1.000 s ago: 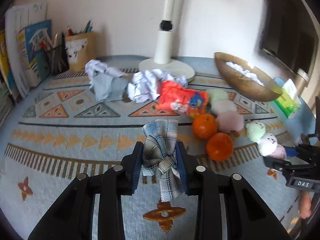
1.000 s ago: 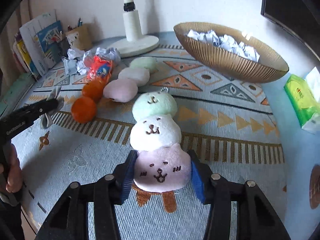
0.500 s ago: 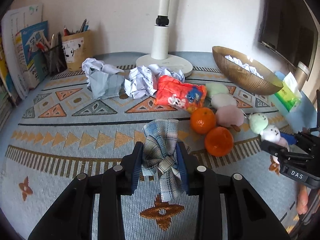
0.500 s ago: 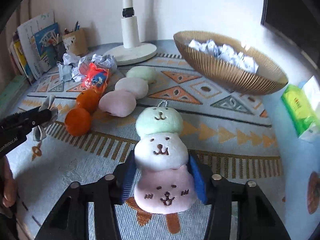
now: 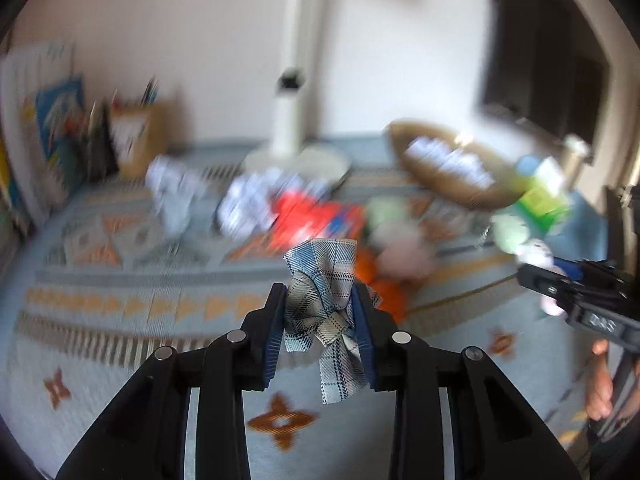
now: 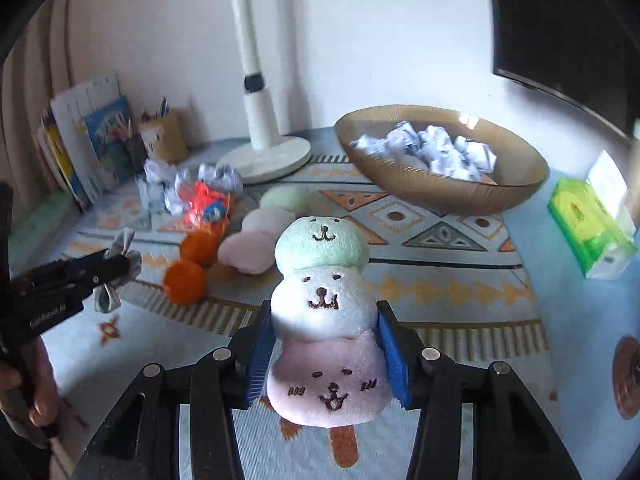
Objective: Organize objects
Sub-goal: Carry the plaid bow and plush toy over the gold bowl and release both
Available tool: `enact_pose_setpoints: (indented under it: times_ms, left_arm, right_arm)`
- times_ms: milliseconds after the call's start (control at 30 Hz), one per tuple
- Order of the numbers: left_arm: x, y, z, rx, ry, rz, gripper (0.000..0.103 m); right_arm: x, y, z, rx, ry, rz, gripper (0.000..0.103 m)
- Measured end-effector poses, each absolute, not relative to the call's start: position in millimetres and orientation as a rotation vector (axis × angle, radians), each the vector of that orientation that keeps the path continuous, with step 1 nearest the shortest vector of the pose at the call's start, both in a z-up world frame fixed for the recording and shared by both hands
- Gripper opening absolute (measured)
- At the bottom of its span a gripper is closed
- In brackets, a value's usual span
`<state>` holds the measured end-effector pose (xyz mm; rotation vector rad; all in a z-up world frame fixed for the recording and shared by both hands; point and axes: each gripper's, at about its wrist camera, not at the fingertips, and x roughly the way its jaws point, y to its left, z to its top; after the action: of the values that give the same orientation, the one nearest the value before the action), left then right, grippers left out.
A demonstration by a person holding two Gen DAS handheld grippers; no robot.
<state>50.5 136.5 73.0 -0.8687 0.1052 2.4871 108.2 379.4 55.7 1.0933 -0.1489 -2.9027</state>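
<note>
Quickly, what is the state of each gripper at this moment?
Left gripper: closed on the plaid fabric bow.
Right gripper: closed on the stacked plush toy.

Soft daylight; left wrist view smeared by motion blur, perhaps shake; right sharp, edges warped.

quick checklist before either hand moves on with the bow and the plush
1. Left gripper shut on plaid bow: ok.
2. Right gripper shut on stacked plush toy: ok.
3. Bow lifted off patterned mat: ok, seen from the right wrist view.
4. Plush lifted off mat: cannot tell.
5. Room in gold bowl beside crumpled paper: cannot tell.
6. Left wrist view sharp: not ok, blurred.
</note>
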Motion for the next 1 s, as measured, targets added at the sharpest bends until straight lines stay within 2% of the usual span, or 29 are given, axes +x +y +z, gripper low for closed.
enact_pose_setpoints:
  times_ms: [167,267,433,600,667,700,733,767,1000]
  left_arm:
    - [48,190,144,-0.713,0.072,2.405,0.030]
    - [28,235,169,-0.689,0.049,2.364,0.030]
    - [-17,302,162,-0.785,0.022,2.300,0.030]
    - [-41,343,143,-0.817,0.026,2.260,0.030]
    - [-51,356,136,-0.803,0.041,2.295,0.034]
    - [-54,360,134,-0.802,0.044,2.309,0.050]
    - [-58,363,132,-0.809,0.049,2.317,0.067]
    - [-61,365,129,-0.803,0.044,2.332,0.071]
    - [-47,320,140,-0.791,0.030,2.339,0.071]
  right_arm:
    - [117,434,129,0.922,-0.243,-3.072,0.048]
    - [107,466,161,0.851,-0.325,-3.172,0.048]
    - [70,504,170,0.906,-0.447,-3.261,0.048]
    - [38,518,160,0.996,-0.449,-3.289,0.048]
    - [27,520,155,1.004,-0.463,-3.297,0.049]
    - [21,522,154,1.009,-0.479,-3.294,0.050]
    - [11,526,151,1.029,-0.500,-3.279,0.055]
    - [3,529,150,1.059,-0.505,-3.259,0.069]
    - [12,528,145,1.089,-0.497,-3.229,0.070]
